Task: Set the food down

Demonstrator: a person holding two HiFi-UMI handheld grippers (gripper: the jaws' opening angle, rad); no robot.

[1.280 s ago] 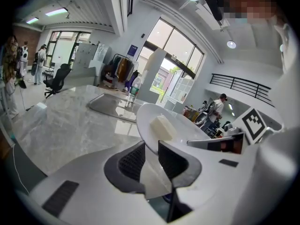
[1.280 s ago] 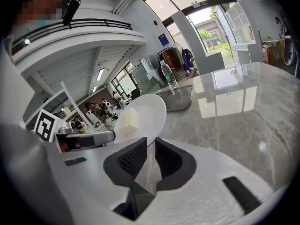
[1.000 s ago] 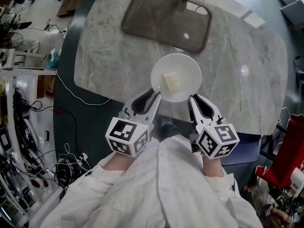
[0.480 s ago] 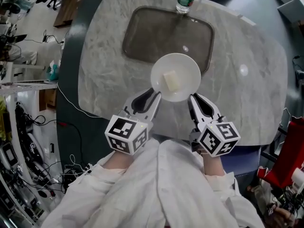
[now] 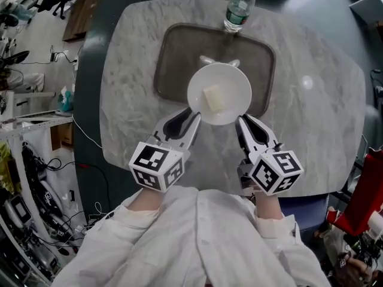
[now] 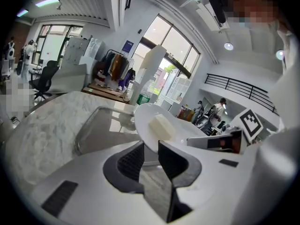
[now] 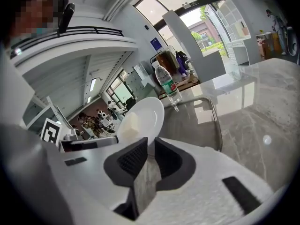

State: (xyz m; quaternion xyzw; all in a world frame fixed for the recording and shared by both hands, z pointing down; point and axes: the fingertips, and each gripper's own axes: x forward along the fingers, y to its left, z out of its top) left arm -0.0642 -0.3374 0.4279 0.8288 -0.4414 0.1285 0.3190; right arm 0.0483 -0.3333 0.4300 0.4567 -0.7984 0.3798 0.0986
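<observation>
Moved forward over the dark rectangular tray (image 5: 173, 58), the round white plate (image 5: 234, 84) carrying the pale food block (image 5: 212, 98) rides level, left gripper (image 5: 194, 117) and right gripper (image 5: 241, 121) clamping its rim at 7 and 5 o'clock.

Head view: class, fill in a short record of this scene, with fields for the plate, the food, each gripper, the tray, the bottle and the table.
plate: white, round plate, held at its near rim from both sides, over the near part of the tray
food: one pale food block lying on the plate
left gripper: left gripper shut on the plate's rim
right gripper: right gripper shut on the plate's rim
tray: dark tray on the table
bottle: clear bottle upright at the tray's far edge
table: grey marble table
</observation>
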